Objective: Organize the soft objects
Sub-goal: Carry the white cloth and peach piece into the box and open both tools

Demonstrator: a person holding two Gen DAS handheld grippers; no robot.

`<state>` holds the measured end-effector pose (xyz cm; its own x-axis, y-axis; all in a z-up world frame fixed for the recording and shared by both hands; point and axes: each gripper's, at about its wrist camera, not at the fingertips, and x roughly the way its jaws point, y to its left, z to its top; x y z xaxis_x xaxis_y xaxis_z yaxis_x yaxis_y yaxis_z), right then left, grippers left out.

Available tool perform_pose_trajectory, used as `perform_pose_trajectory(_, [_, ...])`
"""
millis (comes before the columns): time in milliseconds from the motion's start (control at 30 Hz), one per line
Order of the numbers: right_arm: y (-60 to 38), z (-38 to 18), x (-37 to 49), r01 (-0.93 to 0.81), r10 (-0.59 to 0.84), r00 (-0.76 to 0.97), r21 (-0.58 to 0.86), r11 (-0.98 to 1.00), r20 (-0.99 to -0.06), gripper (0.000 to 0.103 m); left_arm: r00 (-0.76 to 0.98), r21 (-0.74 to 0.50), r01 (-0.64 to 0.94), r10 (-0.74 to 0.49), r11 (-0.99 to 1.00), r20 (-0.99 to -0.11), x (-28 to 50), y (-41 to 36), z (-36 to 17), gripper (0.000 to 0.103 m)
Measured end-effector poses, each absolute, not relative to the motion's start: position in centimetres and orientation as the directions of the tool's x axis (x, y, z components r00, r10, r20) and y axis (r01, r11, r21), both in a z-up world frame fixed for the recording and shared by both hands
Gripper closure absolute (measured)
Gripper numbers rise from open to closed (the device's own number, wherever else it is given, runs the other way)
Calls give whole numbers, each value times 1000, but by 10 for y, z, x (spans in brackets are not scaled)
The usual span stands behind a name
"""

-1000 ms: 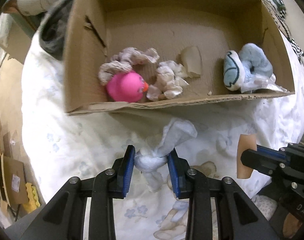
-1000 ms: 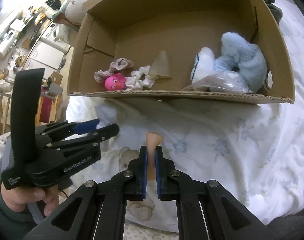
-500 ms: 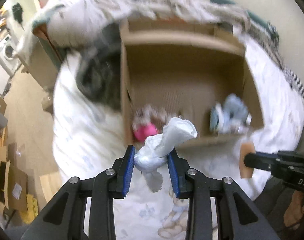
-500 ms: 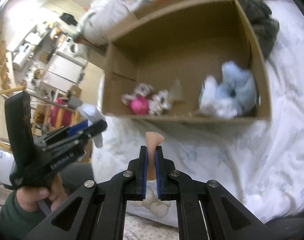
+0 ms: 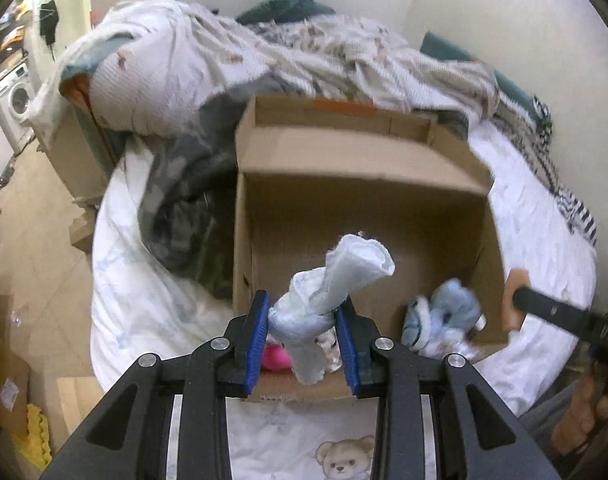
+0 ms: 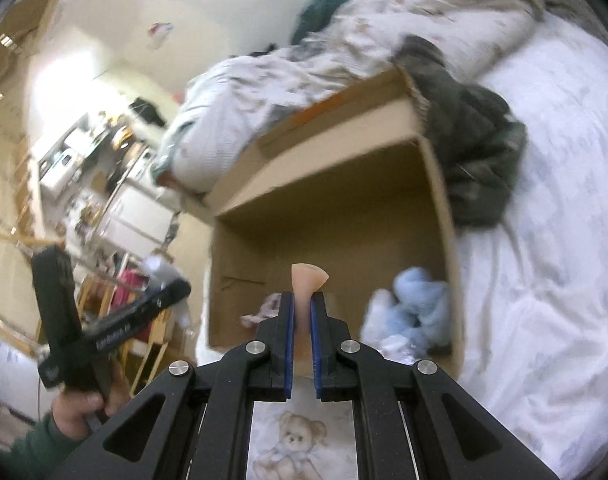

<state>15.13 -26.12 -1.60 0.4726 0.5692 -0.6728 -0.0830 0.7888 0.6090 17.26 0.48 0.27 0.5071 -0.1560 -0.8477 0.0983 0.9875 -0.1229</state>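
Note:
My left gripper (image 5: 303,312) is shut on a knotted white cloth (image 5: 328,296) and holds it above the near edge of an open cardboard box (image 5: 360,196). My right gripper (image 6: 302,308) is shut on a thin peach-coloured soft piece (image 6: 306,280), also raised in front of the box (image 6: 328,216). Inside the box lie a pink ball (image 5: 275,358), a pale scrunchie (image 6: 264,308) and a light blue plush toy (image 5: 444,314), which also shows in the right wrist view (image 6: 414,312). The right gripper (image 5: 516,304) shows at the right of the left wrist view, and the left gripper (image 6: 172,288) at the left of the right wrist view.
The box sits on a bed with a white teddy-bear print sheet (image 5: 344,448). Rumpled blankets (image 5: 264,56) and a dark grey garment (image 6: 476,160) lie behind and beside the box. The floor and small cartons (image 5: 8,360) are to the left.
Both grippers have risen and pulled back from the bed with their loads, so the box now looks smaller and lower. Both stay shut.

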Motion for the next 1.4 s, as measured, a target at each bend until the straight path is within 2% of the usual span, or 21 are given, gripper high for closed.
perform_pose_trajectory(200, [-266,-29,159,-44,560,452,610,791,-694,94,469,-182,43,-180,982,-864,180,19,-19,73])
perform_pose_trajectory(333, [-259,-40,166,-20,548,433,600,800,-716,94,464,-177,19,-165,984,-870,181,17,-25,73])
perform_pose_trajectory(600, [-233,-53,172,-56,548,368,570,820,-751,94,460,-171,108,-201,979,-865,176,-7,-31,73])
perform_pose_trajectory(1100, [-219,-58,174,-86,527,343,533,842,-777,93,469,-172,128,-212,977,-857,175,-19,-44,73])
perform_pose_trajectory(1233, [-221,-59,175,-82,534,343,542,837,-773,93,473,-173,141,-220,975,-853,173,-23,-43,70])
perform_pose_trajectory(1267, [-221,-59,175,-82,534,344,542,837,-773,93,473,-167,146,-217,975,-854,173,-24,-43,66])
perform_pose_trajectory(1367, [-223,-60,175,-67,522,350,535,842,-778,90,488,-130,152,-188,980,-852,170,-29,-42,35])
perform_pose_trajectory(1400, [-225,-60,175,-55,512,355,529,847,-782,86,495,-122,154,-183,980,-849,170,-30,-41,34])
